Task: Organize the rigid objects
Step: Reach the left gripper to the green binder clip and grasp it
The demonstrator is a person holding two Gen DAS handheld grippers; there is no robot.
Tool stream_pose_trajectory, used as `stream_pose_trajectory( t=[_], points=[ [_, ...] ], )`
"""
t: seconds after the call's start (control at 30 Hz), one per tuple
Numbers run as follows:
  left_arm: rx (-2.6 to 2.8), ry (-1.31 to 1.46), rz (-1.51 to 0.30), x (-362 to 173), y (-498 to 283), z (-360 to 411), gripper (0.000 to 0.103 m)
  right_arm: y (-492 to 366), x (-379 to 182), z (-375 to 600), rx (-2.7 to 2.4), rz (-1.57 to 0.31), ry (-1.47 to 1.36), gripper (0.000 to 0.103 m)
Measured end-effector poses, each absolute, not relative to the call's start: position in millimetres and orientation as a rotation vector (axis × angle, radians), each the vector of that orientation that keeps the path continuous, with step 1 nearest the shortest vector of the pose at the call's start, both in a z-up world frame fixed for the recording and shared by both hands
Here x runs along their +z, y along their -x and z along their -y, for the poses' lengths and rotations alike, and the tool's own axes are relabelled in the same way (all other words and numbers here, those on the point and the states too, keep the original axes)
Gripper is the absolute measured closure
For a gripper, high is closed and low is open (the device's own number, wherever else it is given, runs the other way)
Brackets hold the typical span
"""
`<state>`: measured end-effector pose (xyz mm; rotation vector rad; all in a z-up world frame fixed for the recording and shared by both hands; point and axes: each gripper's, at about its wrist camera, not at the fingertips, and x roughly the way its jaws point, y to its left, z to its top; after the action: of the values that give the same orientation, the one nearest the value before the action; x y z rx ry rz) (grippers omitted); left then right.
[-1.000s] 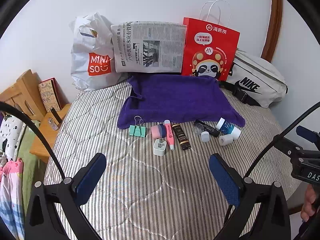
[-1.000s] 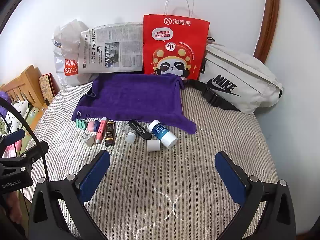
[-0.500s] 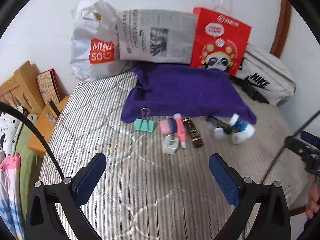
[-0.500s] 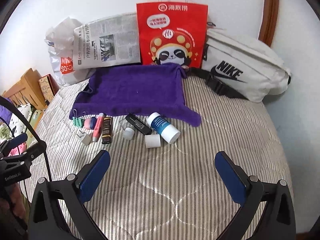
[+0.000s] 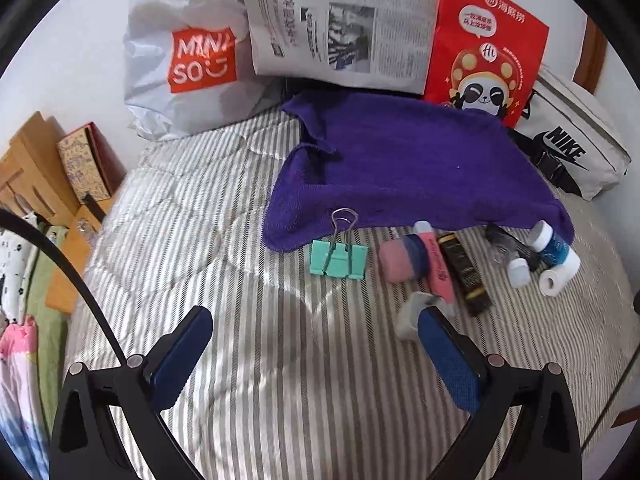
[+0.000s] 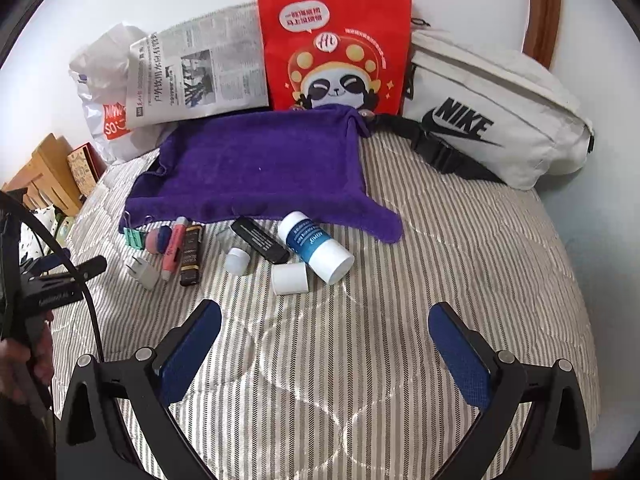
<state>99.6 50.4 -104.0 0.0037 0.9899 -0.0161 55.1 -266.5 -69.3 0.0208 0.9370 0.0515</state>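
A purple towel (image 5: 404,164) (image 6: 260,164) lies spread on the striped bed. Along its near edge sit small items: a mint binder clip (image 5: 339,258), a pink eraser (image 5: 398,259), a pink highlighter (image 5: 438,266), a dark gold-lettered tube (image 5: 466,276), a white charger plug (image 6: 143,273), a black flat tube (image 6: 260,239), a blue-and-white bottle (image 6: 314,246) and a white cap (image 6: 290,278). My left gripper (image 5: 314,354) hangs open just short of the clip, its right finger covering part of the plug. My right gripper (image 6: 324,354) is open, short of the white cap.
Against the wall stand a white Miniso bag (image 5: 188,60), a folded newspaper (image 5: 344,28), a red panda paper bag (image 6: 334,44) and a white Nike waist bag (image 6: 488,116). A wooden bedside unit (image 5: 36,168) lies off the bed's left edge. A hand (image 6: 24,364) holds the left gripper.
My left gripper has moved forward and down towards the row of small items, which now look much larger. My right gripper has edged slightly closer to the cap and bottle. Both stay open.
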Motion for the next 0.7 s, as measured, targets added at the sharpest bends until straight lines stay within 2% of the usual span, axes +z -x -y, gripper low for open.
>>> stream_pose_trajectory(
  t=[0.17,0.4,0.7],
  points=[
    [-0.058,-0.008,-1.002,-126.8,-123.3,-54.5,0.002,-60.9,-84.9,270.7,0.065,-0.987,-0.052,0.002],
    [-0.140,0.022,-1.022,-148.3,-144.5,-56.8,0.020,-63.6,-95.3,274.2,0.041,-1.019,-0.056,0.002],
    [-0.173,0.005,-0.968,-148.4,-152.6,-51.3,0.028,-73.3,-105.1,269.3,0.052,-1.044,-0.052,0.002]
  ],
)
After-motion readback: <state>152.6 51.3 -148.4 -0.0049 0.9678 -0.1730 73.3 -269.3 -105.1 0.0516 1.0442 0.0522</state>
